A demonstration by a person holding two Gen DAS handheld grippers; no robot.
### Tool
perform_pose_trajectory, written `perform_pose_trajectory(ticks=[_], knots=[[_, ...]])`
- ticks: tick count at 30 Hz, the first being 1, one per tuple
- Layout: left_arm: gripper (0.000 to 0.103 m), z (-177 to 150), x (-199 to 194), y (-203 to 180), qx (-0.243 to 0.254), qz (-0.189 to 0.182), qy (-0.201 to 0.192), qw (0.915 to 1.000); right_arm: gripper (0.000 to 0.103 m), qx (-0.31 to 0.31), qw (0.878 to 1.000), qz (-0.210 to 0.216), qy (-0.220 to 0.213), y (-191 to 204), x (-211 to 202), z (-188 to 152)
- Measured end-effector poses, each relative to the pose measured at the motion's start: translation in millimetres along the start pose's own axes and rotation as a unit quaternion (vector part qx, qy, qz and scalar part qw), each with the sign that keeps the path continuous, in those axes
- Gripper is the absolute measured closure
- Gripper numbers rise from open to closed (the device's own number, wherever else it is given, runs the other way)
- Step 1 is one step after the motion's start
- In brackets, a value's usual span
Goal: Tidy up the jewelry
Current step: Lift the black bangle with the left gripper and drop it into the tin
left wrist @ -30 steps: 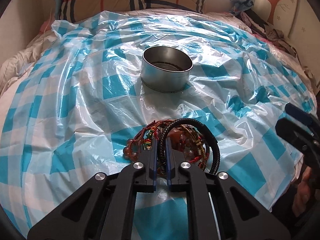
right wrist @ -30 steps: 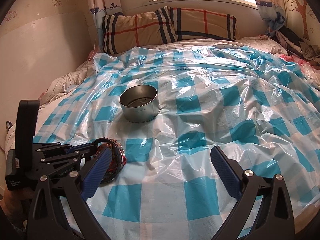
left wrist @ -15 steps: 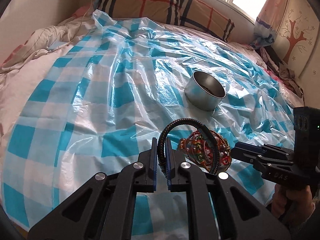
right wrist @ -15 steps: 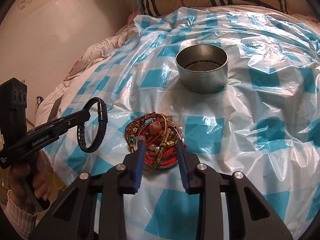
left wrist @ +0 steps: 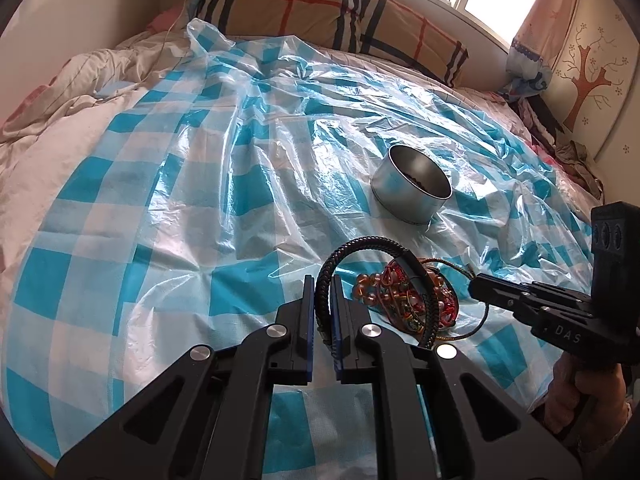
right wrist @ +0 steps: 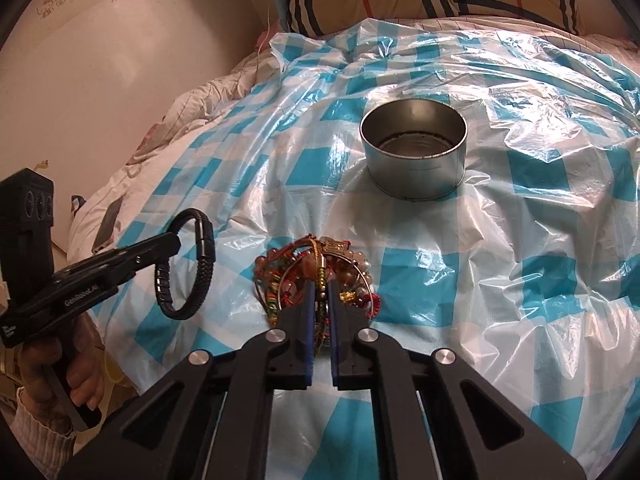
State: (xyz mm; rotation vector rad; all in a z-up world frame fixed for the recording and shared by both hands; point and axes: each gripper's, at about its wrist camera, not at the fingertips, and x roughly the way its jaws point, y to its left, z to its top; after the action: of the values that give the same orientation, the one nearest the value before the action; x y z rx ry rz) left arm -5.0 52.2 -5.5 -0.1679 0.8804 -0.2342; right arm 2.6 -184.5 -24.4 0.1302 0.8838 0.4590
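Note:
My left gripper (left wrist: 321,284) is shut on a black braided bracelet (left wrist: 376,242) and holds it above the sheet; it also shows in the right wrist view (right wrist: 192,268), left of the pile. A pile of beaded jewelry (right wrist: 320,276) lies on the blue checked plastic sheet (right wrist: 520,240). My right gripper (right wrist: 319,290) is shut on strands at the near side of the pile; in the left wrist view its fingers (left wrist: 496,292) reach the pile (left wrist: 400,296) from the right. A round metal tin (right wrist: 414,150) stands beyond, open top, dark beads inside.
The sheet covers a bed. A plaid pillow (left wrist: 340,12) lies at the head under a window. Rumpled white bedding (left wrist: 60,92) is at the left, clothes (left wrist: 572,152) at the far right. A wall (right wrist: 120,40) runs along the left.
My right gripper has closed on strands of the jewelry pile. My left gripper still holds the black bracelet lifted to the left of the pile.

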Motion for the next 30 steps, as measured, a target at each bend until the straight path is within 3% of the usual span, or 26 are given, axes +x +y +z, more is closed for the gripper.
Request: perform_pose_trajectory(ticks=[7,13,30], knots=[[0.096,18.0,4.4,-28.7,0.02,-0.018,-0.008,0.9996,0.097,0.052,0.995,0.027,-0.081,-16.6,-45.4,19.9],[0.096,41.3,21.2,-56.5,0.03,-0.03,-0.014,0.999,0.097,0.077,0.991,0.025,-0.111,-38.6,-57.9,39.5],[0.096,104.6,98.5,-108.1,0.059,-0.008,-0.02,0.998,0.097,0.085,0.985,-0.012,-0.147,-74.3,-13.3,103.9]])
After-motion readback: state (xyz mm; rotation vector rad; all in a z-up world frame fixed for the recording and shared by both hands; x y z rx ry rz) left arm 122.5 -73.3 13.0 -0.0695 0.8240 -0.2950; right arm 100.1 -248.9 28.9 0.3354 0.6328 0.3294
